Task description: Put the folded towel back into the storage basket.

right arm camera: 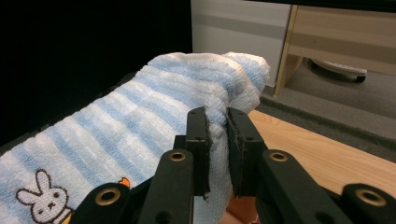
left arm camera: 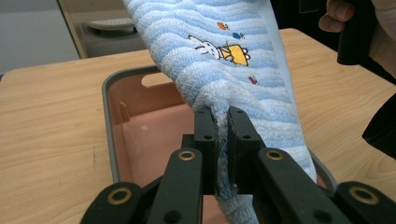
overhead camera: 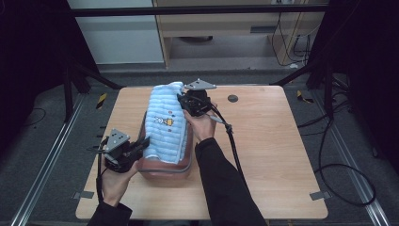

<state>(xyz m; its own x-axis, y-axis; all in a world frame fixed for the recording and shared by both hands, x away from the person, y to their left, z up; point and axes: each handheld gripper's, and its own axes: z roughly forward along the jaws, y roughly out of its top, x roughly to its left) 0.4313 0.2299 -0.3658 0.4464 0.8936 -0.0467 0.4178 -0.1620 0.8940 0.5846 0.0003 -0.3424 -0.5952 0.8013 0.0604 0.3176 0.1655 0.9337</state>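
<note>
A light blue striped towel (overhead camera: 164,123) with a small rabbit print is stretched above a pink bin (overhead camera: 165,168) with a grey rim. My left gripper (overhead camera: 143,142) is shut on the towel's near end, just over the bin's left side. In the left gripper view the towel (left arm camera: 219,56) is pinched between the black jaws of that gripper (left arm camera: 222,116), and the bin (left arm camera: 140,135) lies open below. My right gripper (overhead camera: 182,100) is shut on the far end. In the right gripper view the cloth (right arm camera: 140,116) bunches between that gripper's (right arm camera: 215,116) jaws.
The bin stands on a light wooden table (overhead camera: 263,141), with a small dark round disc (overhead camera: 232,98) near the far edge. Black cables trail from both grippers. Dark floor and metal frame rails surround the table.
</note>
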